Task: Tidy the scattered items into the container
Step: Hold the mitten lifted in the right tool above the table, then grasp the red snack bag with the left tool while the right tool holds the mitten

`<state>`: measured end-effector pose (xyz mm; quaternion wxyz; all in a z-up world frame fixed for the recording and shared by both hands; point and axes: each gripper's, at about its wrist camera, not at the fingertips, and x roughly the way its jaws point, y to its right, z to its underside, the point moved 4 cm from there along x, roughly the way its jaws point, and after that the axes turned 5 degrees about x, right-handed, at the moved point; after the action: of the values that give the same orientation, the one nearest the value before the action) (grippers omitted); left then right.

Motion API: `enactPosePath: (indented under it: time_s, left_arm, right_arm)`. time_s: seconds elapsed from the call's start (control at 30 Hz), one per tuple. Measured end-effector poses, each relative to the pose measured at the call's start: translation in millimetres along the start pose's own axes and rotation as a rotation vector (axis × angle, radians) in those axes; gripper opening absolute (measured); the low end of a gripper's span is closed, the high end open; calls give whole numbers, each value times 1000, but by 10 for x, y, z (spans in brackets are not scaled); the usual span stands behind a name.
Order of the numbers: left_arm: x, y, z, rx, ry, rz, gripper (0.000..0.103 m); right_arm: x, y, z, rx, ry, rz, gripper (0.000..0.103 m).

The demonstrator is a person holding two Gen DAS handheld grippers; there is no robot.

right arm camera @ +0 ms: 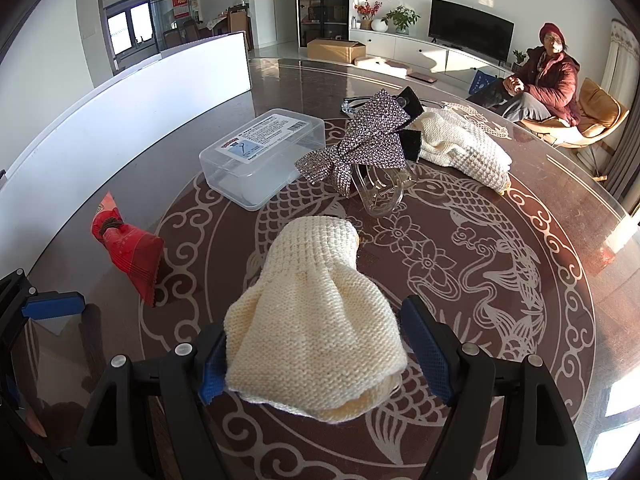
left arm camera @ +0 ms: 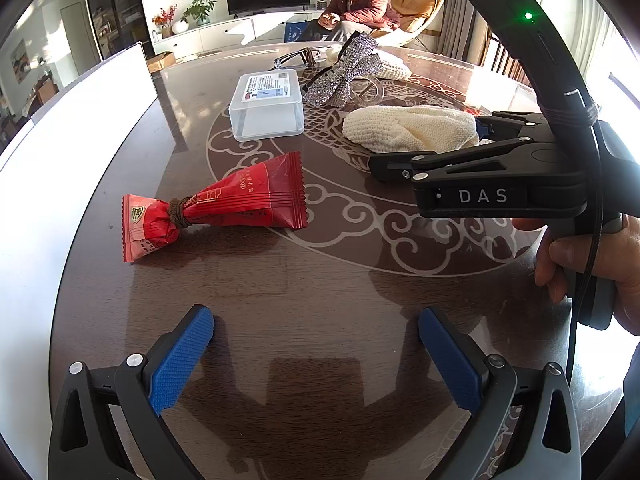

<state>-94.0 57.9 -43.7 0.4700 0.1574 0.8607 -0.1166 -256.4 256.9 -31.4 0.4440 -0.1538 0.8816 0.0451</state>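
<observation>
From my right gripper (right arm camera: pixel 320 356), jaws wide, a cream knitted glove (right arm camera: pixel 316 320) lies between the pads, grip unclear; only here does the clear hair claw (right arm camera: pixel 380 192) under the sequinned bow (right arm camera: pixel 368 140) show. My left gripper (left arm camera: pixel 316 356) is wide and empty over the dark patterned table (left arm camera: pixel 320 280). Only that view shows the red tied snack packet (left arm camera: pixel 224 208) whole, before the clear lidded plastic box (left arm camera: pixel 266 108).

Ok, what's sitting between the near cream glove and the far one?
The sparkly bow on its clear hair clip lies there, close against the far glove; bare table separates it from the near glove. The right wrist view shows this best.
</observation>
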Motion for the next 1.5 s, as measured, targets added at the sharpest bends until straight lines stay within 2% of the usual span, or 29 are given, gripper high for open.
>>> enactPosePath:
  time_s: [0.17, 0.27, 0.33, 0.4, 0.67, 0.77, 0.8, 0.87, 0.97, 1.03, 1.13, 1.23, 1.33, 1.4, 1.5]
  left_arm:
    - [1, 1, 0, 0, 1, 0, 103]
    - [-3, -2, -2, 0, 4, -1, 103]
    - [-5, -5, -7, 1, 7, -1, 103]
    - [-8, -7, -10, 2, 11, -2, 103]
    - [20, -21, -40, 21, 29, 10, 103]
    - [7, -53, -21, 124, -44, 76, 103]
    - [-27, -116, 14, 142, -63, 75, 103]
    - [-165, -317, 78, 127, -27, 40, 103]
    - [-303, -577, 18, 83, 46, 105, 103]
    - [-306, -698, -106, 79, 68, 113, 103]
    - [-247, -697, -348, 185, 100, 96, 103]
    - [-83, -557, -548, 339, 95, 122, 103]
    - [86, -501, -642, 456, 77, 73, 103]
    - [196, -497, -660, 485, 58, 67, 103]
    - [402, -508, -614, 489, -35, 127, 103]
  right_arm:
    - [-23, -22, 21, 0, 0, 2, 78]
    - [-30, -36, 30, 7, 1, 19, 75]
    - [-60, -38, 48, 16, 10, 27, 62]
    - [-115, -13, 102, 31, 16, 35, 56]
    - [-523, 151, 591, 73, 22, 69, 56]
    - [-612, 192, 679, 89, 22, 74, 56]
    - [-622, 186, 687, 89, 22, 77, 56]
    - [-623, 204, 681, 86, 22, 78, 56]
    - [-616, 190, 681, 88, 22, 77, 57]
    - [-617, 186, 681, 88, 22, 76, 57]
    - [-616, 191, 680, 88, 22, 75, 57]
    - [-621, 209, 672, 90, 21, 72, 57]
    - [-621, 206, 673, 90, 21, 72, 57]
    - [-620, 206, 673, 90, 21, 71, 57]
    - [-615, 212, 665, 91, 21, 66, 58]
